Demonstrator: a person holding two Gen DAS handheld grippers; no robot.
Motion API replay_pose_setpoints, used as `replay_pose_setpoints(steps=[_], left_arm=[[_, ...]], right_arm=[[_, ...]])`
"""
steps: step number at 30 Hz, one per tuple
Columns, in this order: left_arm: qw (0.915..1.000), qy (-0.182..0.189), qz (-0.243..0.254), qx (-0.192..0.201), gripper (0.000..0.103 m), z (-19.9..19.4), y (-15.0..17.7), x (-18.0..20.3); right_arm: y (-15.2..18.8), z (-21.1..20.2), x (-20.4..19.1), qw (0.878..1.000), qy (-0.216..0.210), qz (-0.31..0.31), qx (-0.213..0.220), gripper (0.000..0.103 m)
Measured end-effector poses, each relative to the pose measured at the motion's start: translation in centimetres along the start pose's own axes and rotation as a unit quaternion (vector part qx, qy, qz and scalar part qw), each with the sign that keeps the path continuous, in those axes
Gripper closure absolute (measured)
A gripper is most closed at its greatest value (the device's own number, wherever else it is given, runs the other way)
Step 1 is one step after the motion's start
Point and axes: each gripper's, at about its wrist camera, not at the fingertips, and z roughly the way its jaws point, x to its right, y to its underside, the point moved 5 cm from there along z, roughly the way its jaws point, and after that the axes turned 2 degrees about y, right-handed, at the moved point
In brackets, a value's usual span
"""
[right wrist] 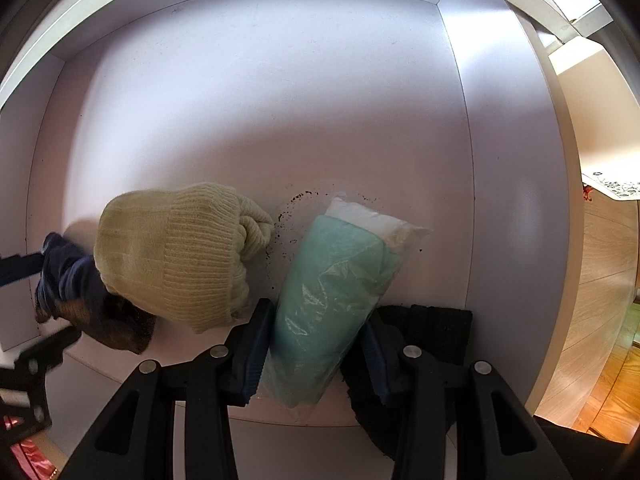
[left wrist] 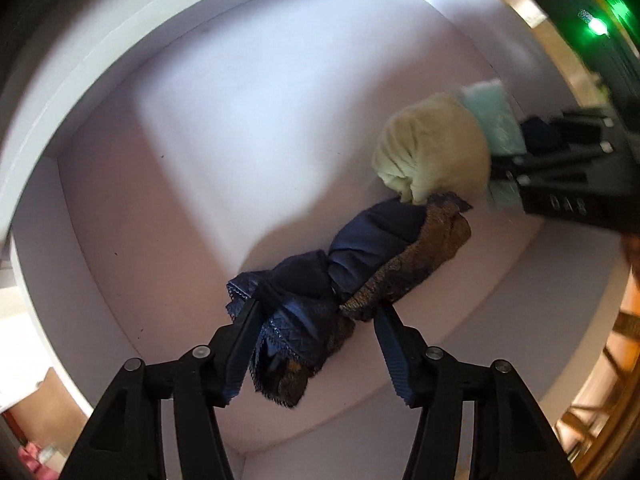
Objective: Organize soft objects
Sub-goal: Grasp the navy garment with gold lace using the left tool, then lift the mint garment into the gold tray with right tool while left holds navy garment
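Item one, leftmost: the navy satin-and-lace bundle twisted with brown-gold patterned cloth [left wrist: 360,264] lies on the floor of the white drawer [left wrist: 200,128], near its left wall. Your left gripper [left wrist: 316,344] straddles its lacy end with jaws parted; the right pad stands clear of the cloth, the left one is at the lace edge without pinching, so count this piece as set down, not held

Item two: the cream ribbed knit beanie [right wrist: 176,256] sits just beside that bundle, touching its brown end

Item three: the mint-green folded fabric in a clear plastic bag [right wrist: 332,292] stands next in the row, close to the beanie but apart from it. Your right gripper [right wrist: 316,356] is clamped on its lower half, both pads pressing the plastic

Item four, rightmost: a black coarse-textured cloth [right wrist: 436,328], partly hidden behind the right finger

Progress, as judged: four pieces lined along the drawer front; the bagged fabric awaits release, then any remaining stock

View notes: only the right camera shows the black cloth clearly and the dark crumbs on the drawer floor; only the left shows the bundle's full length
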Motion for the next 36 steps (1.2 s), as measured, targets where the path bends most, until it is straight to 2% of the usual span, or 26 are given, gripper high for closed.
replay_pose_setpoints(steps=[2,6,9,13,16,19,25,36], left_arm=[[0.9998,0.007,-0.020,0.001,0.047,0.1,0.1,-0.6],[0.9961,0.026,-0.083,0.012,0.064,-0.3,0.5,-1.7],[0.9833,0.053,-0.173,0.021,0.070,-0.5,1.6,-3.1],[0.9682,0.049,-0.244,0.026,0.071,0.1,4.0,-4.2],[0.9671,0.038,-0.251,0.015,0.063,1.0,4.9,-3.7],[0.9761,0.011,-0.217,0.009,0.062,1.5,4.9,-3.0],[0.9745,0.007,-0.224,0.003,0.062,2.4,5.2,-3.3],[0.9741,0.002,-0.226,0.008,0.057,3.2,5.3,-2.5]], right_arm=[[0.0,0.0,0.0,1.000,0.000,0.000,0.000,0.060],[0.0,-0.1,0.0,1.000,-0.001,0.001,0.000,0.060],[-0.1,-0.2,0.0,1.000,-0.002,0.003,0.000,0.060],[-0.2,-0.4,-0.1,1.000,-0.006,0.001,0.004,0.068],[-0.1,-0.6,-0.5,1.000,-0.003,-0.007,0.007,0.071],[0.0,-0.8,-0.9,1.000,-0.004,-0.011,0.005,0.072],[0.7,-1.1,-1.4,1.000,-0.021,-0.001,-0.007,0.072],[2.0,-6.1,-3.0,0.998,-0.042,-0.026,0.037,0.073]])
